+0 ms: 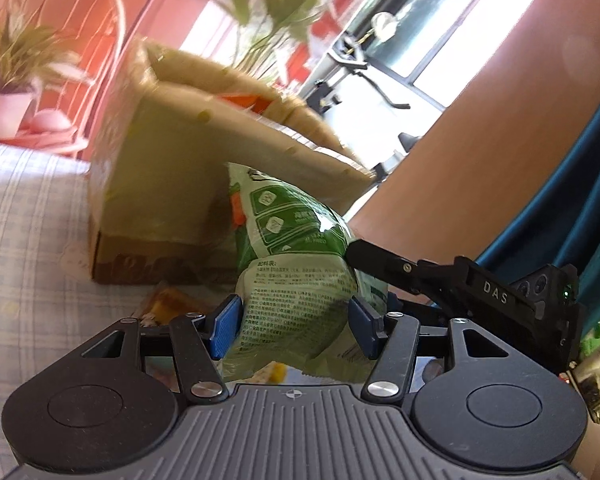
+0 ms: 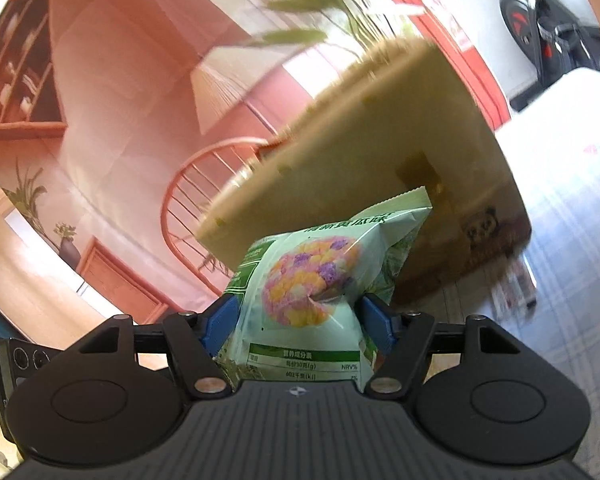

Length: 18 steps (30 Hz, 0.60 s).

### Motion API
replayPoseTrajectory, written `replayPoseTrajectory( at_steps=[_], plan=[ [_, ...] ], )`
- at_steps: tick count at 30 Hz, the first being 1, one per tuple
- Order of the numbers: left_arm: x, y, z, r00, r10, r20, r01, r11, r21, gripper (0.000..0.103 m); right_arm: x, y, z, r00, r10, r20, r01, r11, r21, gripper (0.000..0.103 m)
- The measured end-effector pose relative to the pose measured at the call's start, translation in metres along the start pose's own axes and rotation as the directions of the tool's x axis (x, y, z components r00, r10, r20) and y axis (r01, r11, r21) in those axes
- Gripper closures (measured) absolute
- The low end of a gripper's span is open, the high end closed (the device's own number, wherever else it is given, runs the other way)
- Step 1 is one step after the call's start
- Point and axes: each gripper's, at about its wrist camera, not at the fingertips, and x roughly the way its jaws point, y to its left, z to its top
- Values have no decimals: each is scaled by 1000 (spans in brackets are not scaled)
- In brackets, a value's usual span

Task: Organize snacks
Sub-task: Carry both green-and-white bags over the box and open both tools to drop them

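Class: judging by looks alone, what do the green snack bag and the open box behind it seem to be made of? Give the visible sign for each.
Green snack bag: probably thin plastic film, glossy; it shows bright glare, creases and printed text where the left gripper squeezes it.
Box: likely cardboard, matte tan-brown, with flat stiff walls and upright flaps; blur leaves detail unclear.
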Motion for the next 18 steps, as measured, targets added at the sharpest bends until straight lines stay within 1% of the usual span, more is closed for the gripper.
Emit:
replayPoseTrajectory(
  at_steps=[12, 18],
  plan=[
    [-10, -28, 26, 997, -40, 72, 35, 997, 69, 43, -17, 27, 34, 996, 32, 85, -26, 997, -71, 35],
    [-9, -37, 39, 994, -44, 97, 34, 994, 105, 43, -19, 36, 56, 994, 47, 103, -36, 994, -104, 35]
  ],
)
